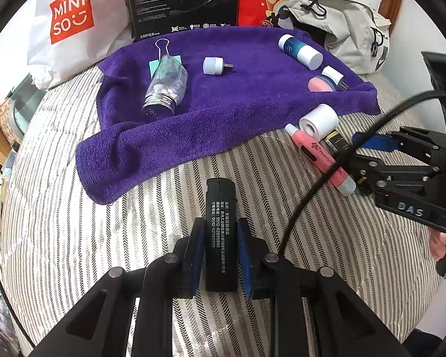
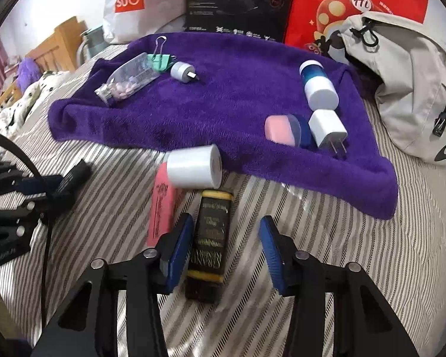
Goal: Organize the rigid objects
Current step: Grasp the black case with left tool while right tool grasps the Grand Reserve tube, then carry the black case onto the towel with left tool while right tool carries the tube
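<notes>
Lighter (image 1: 221, 232) is clamped in the left gripper (image 1: 221, 255).
Right gripper (image 2: 226, 253) is open around a black-and-gold box (image 2: 209, 244) on the striped bedcover (image 2: 356, 238).

Black claws (image 1: 220, 255), blue pads (image 2: 180, 253)

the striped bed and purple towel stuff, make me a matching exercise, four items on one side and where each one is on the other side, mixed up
Items:
1. black lighter
2. black and gold box
3. clear pill bottle
4. white wall charger

Places:
A. on the purple towel, beside the green binder clip
B. on the striped cover, between the open right gripper fingers
C. between the left gripper pads, gripped
D. on the towel, next to the pink case

Pairs: 1-C, 2-B, 3-A, 4-D
</notes>
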Available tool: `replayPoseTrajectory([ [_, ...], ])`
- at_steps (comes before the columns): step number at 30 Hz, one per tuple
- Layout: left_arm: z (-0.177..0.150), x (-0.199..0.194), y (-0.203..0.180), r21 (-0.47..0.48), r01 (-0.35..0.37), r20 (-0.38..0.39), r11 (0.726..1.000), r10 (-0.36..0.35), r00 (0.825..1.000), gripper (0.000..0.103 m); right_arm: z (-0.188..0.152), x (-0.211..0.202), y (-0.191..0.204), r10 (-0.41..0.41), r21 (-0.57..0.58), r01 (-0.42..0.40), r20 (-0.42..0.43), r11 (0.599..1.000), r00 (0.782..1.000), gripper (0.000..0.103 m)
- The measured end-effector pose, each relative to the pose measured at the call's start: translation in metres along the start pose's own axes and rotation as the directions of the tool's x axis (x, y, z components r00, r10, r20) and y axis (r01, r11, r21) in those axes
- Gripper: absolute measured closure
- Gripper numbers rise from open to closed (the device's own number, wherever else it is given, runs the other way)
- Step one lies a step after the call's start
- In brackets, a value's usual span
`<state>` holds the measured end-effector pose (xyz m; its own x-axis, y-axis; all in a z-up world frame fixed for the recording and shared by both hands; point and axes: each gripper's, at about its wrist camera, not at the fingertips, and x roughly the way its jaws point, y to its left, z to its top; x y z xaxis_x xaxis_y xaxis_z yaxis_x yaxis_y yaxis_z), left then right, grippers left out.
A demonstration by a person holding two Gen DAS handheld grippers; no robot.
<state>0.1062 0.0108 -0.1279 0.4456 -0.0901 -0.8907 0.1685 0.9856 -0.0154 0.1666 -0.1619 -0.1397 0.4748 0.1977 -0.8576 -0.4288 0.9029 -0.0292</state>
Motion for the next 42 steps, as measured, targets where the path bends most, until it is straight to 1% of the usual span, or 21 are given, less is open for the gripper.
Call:
replayPoseTrajectory([
  [2,-0.001,-0.001,0.001,-0.007,0.006,0.004,1.000,-0.006,1.000,0.082,-0.007,-0.006,-0.008,-0.004,0.003,0.004,-0.020,1.000,1.000,0.077],
  [3,-0.001,-0.001,0.002,-0.011,0.008,0.005,1.000,-0.008,1.000,0.082,-0.012,-0.009,-0.013,-0.006,0.008,0.006,-0.035,1.000,0.999,0.078],
  [6,-0.003,-0.001,0.001,-0.008,0.001,0.011,1.000,-0.001,1.000,0.082,-0.019,-0.012,-0.020,0.003,0.023,-0.003,-0.031,1.000,1.000,0.078],
  [10,-0.003,-0.001,-0.001,-0.006,-0.010,0.013,1.000,0.010,1.000,0.082,-0.020,-0.012,-0.015,-0.025,-0.002,0.025,-0.033,1.000,0.999,0.078],
  [14,-0.004,-0.001,-0.004,-0.001,-0.018,0.017,1.000,0.018,1.000,0.082,-0.022,-0.013,-0.017,-0.011,-0.005,0.011,-0.021,1.000,1.000,0.078],
  [17,-0.005,-0.001,-0.005,0.011,-0.027,0.029,1.000,0.027,0.999,0.082,-0.021,-0.012,-0.019,0.004,-0.003,-0.004,-0.028,1.000,1.000,0.078],
  [22,-0.001,0.000,-0.004,0.003,-0.013,0.031,1.000,0.013,0.999,0.082,-0.020,-0.012,-0.021,0.017,0.008,-0.016,-0.041,1.000,0.999,0.078],
  [24,0.001,0.000,-0.001,-0.003,0.002,0.026,1.000,-0.001,1.000,0.082,-0.019,-0.012,-0.024,0.038,0.027,-0.036,-0.051,0.999,0.998,0.080],
  [26,0.001,-0.001,0.004,-0.020,0.020,0.021,1.000,-0.019,1.000,0.082,-0.019,-0.014,-0.028,0.076,0.059,-0.072,-0.065,0.996,0.995,0.080],
  [28,0.002,-0.003,0.008,-0.035,0.033,0.023,0.999,-0.032,0.999,0.082,-0.019,-0.018,-0.031,0.111,0.076,-0.107,-0.058,0.991,0.992,0.080],
  [32,0.006,-0.012,0.015,-0.048,0.045,0.036,0.998,-0.044,0.998,0.082,-0.018,-0.025,-0.030,0.103,0.056,-0.099,-0.059,0.993,0.993,0.080],
  [37,0.016,-0.021,0.022,-0.056,0.050,0.059,0.997,-0.047,0.997,0.082,-0.013,-0.035,-0.033,0.123,0.054,-0.121,-0.039,0.991,0.992,0.080],
  [42,0.029,-0.026,0.028,-0.058,0.074,0.076,0.996,-0.070,0.995,0.082,-0.002,-0.044,-0.035,0.135,0.039,-0.134,-0.019,0.990,0.991,0.080],
])
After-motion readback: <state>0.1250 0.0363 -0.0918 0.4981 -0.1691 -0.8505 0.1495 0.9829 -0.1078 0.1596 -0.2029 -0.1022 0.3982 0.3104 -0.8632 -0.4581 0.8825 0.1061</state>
